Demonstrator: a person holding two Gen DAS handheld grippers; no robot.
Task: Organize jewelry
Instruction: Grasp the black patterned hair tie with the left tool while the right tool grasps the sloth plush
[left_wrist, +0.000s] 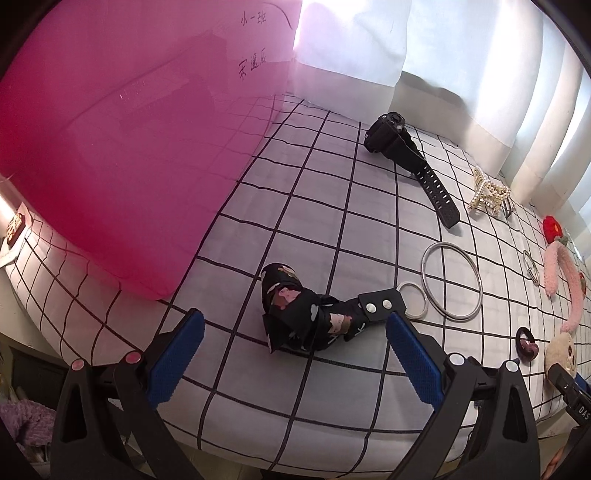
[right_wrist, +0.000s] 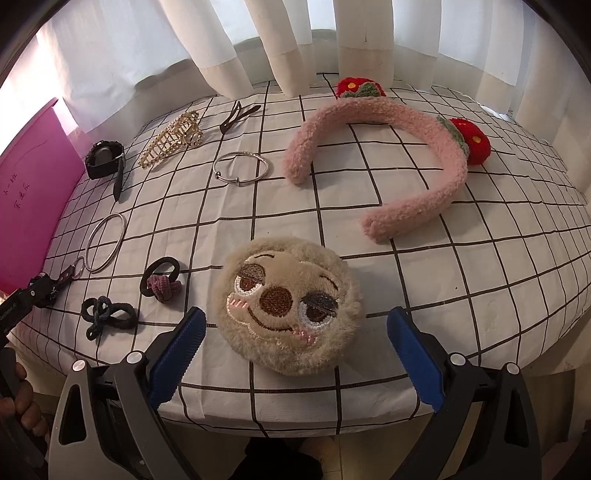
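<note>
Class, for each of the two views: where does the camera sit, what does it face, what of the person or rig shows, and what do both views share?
Left wrist: on the left hand-held gripper, facing a black floral pouch beside the pink box; blue fingers open.
Right wrist: on the right hand-held gripper, facing the plush face and pink headband; fingers open, a hand at left.
Shared: watch, large bangle, gold claw clip, checked cloth.

The pink box (left_wrist: 122, 147) carries handwritten Chinese characters on its side: "小一班" on the upper line and three more below, beginning "宋", the rest unclear. At the left wrist view's right edge, the black device (left_wrist: 576, 400) shows the white letters "DAS".
</note>
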